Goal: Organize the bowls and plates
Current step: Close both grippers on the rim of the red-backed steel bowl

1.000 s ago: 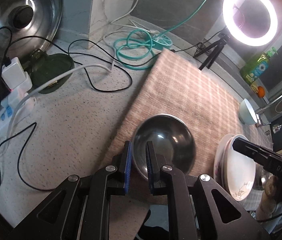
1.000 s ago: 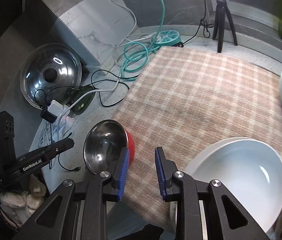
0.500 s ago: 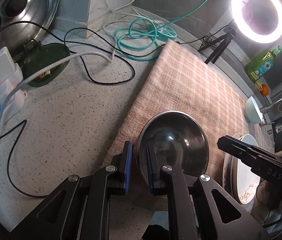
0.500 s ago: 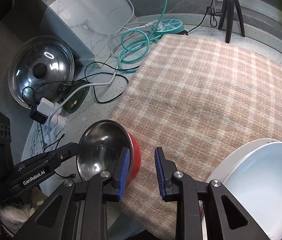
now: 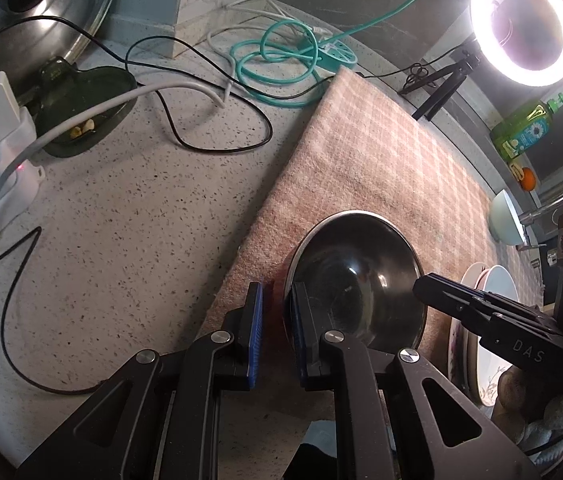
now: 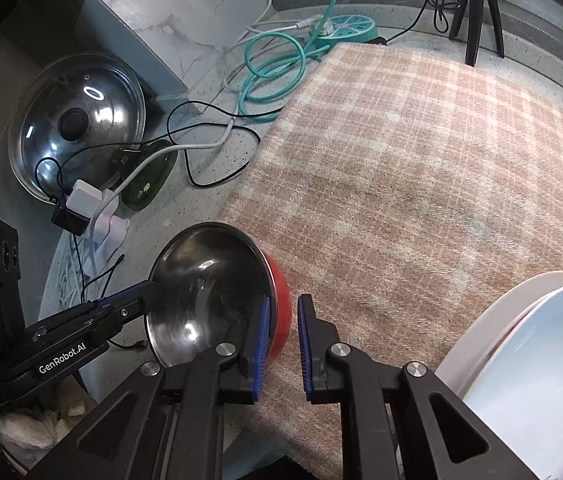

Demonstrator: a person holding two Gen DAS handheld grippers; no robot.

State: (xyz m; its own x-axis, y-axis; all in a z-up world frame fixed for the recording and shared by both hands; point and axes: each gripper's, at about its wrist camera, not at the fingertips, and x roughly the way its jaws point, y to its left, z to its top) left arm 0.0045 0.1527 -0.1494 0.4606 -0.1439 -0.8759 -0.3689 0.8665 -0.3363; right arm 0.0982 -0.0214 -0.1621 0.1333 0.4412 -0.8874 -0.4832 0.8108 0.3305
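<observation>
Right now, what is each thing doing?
Steel bowl, empty, rim held on two sides.
Left gripper, shut on steel bowl.
Right gripper, jaws just closed further, shut on its rim.
Ring light, on.
White bowl, empty, stacked on plates.

Speckled stone counter, plaid mat, glowing ring light

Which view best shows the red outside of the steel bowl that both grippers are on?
The right wrist view: the bowl tilts there, baring its red wall between the right gripper's pads. The left wrist view shows mainly the bowl's steel inside, with just a reddish sliver at the left gripper.
</observation>
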